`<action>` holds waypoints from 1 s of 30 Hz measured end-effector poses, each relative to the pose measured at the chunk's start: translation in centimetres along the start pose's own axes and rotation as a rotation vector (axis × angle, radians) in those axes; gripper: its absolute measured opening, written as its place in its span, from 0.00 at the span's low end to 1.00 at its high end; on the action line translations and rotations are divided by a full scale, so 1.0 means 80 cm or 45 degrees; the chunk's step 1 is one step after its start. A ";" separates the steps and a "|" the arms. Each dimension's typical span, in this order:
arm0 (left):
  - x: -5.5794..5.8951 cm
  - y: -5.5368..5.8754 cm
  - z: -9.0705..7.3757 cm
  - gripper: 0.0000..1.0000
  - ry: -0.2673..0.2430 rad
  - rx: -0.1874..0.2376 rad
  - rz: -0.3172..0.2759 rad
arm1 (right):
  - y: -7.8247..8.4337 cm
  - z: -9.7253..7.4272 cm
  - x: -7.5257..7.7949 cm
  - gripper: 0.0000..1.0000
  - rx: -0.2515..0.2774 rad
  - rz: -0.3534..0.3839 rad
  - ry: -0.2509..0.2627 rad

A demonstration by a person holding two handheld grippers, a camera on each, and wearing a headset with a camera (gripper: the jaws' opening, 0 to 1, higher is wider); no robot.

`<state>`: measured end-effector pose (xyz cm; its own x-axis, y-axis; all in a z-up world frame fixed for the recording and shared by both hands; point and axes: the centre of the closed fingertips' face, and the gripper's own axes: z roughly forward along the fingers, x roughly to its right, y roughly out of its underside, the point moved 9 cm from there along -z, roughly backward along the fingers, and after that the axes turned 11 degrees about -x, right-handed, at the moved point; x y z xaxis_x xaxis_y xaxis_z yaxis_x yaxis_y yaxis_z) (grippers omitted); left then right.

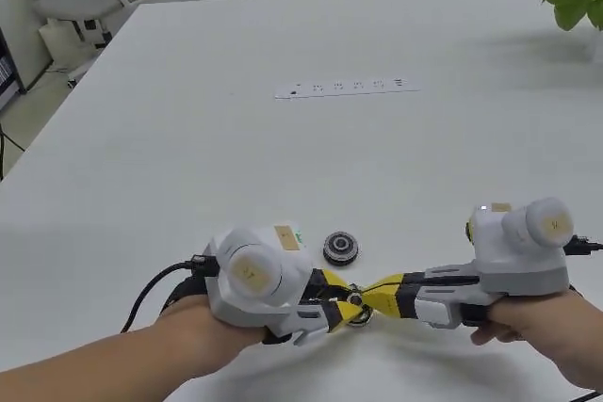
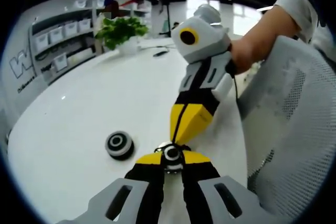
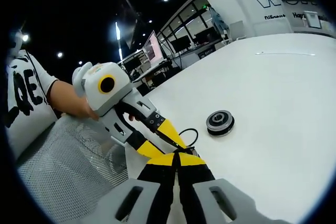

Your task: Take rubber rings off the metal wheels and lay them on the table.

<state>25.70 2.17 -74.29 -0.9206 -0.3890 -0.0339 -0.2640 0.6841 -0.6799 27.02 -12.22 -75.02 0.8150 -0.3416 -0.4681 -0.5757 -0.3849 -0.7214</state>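
2 hand-held grippers meet tip to tip at the near edge of the white table (image 1: 188,138), both on 1 small metal wheel (image 2: 171,153). The left gripper (image 1: 339,300) has its yellow-tipped jaws clamped on the wheel. The right gripper (image 1: 372,298), coming from the opposite side, has its jaws drawn together, tips touching that wheel — whether they pinch its rubber cannot be told. A thin black loop (image 3: 189,135) shows beside the tips. A 2nd wheel (image 1: 340,248), its black ring on, lies flat just beyond the grippers — a power strip (image 1: 344,88) lies well beyond, mid-table.
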 end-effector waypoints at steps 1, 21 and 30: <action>0.000 0.000 0.000 0.12 0.000 0.000 -0.001 | 0.000 0.000 0.000 0.00 0.001 0.001 -0.006; 0.000 0.001 -0.001 0.14 0.004 0.004 0.011 | 0.004 -0.004 0.006 0.00 0.006 0.031 0.030; 0.001 -0.003 -0.010 0.20 0.023 -0.002 0.015 | 0.005 -0.003 0.007 0.00 0.001 0.029 0.033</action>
<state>25.49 2.47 -73.57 -0.9287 -0.3697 -0.0290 -0.2533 0.6895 -0.6785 27.27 -12.78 -75.43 0.7997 -0.3724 -0.4710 -0.5940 -0.3763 -0.7110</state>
